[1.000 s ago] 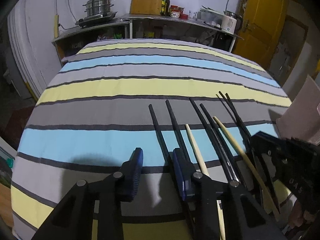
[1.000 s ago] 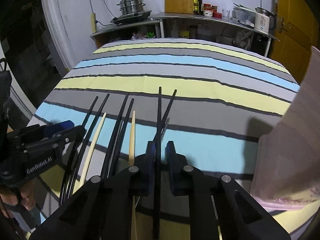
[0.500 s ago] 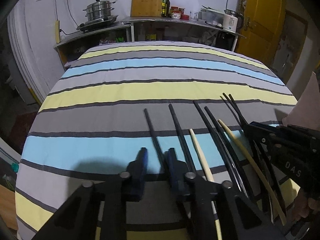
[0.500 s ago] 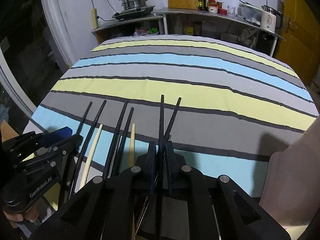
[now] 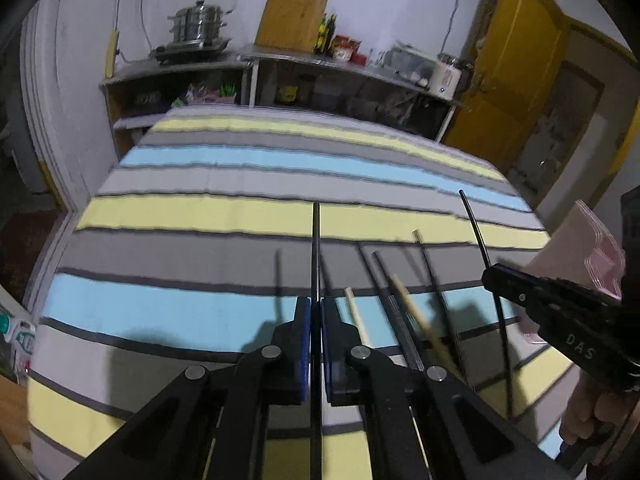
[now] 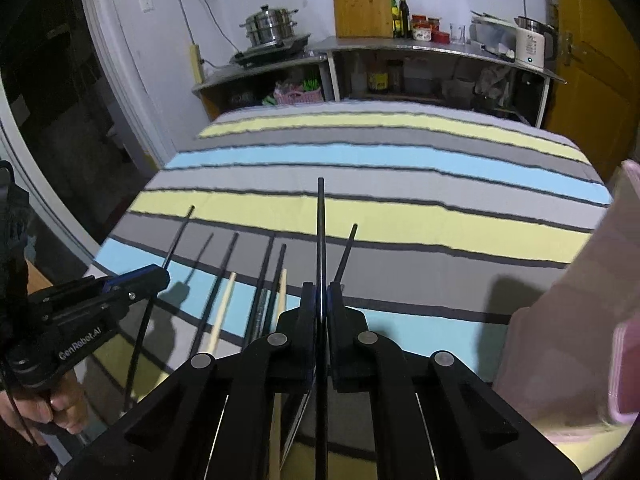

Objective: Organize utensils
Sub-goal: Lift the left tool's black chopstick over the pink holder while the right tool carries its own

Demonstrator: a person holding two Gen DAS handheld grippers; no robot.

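Observation:
My left gripper (image 5: pixel 315 316) is shut on a black chopstick (image 5: pixel 316 248) and holds it above the striped cloth; it also shows in the right wrist view (image 6: pixel 162 276). My right gripper (image 6: pixel 321 296) is shut on another black chopstick (image 6: pixel 320 232), also lifted; it shows in the left wrist view (image 5: pixel 490 274). Several black chopsticks (image 5: pixel 378 276) and two pale wooden chopsticks (image 5: pixel 412 304) lie side by side on the cloth between the grippers. In the right wrist view they lie left of my fingers (image 6: pixel 224 304).
The striped cloth (image 5: pixel 240 216) covers the table. A pink container (image 6: pixel 592 320) stands at the right edge, close to my right gripper. Shelves with a steamer pot (image 6: pixel 270 26), bottles and a cutting board (image 6: pixel 362 2) stand behind the table. A yellow door (image 5: pixel 516 68) is at the right.
My left gripper closed on a black chopstick and lifted it off the cloth. My right gripper rose with its black chopstick. Both views tilted upward.

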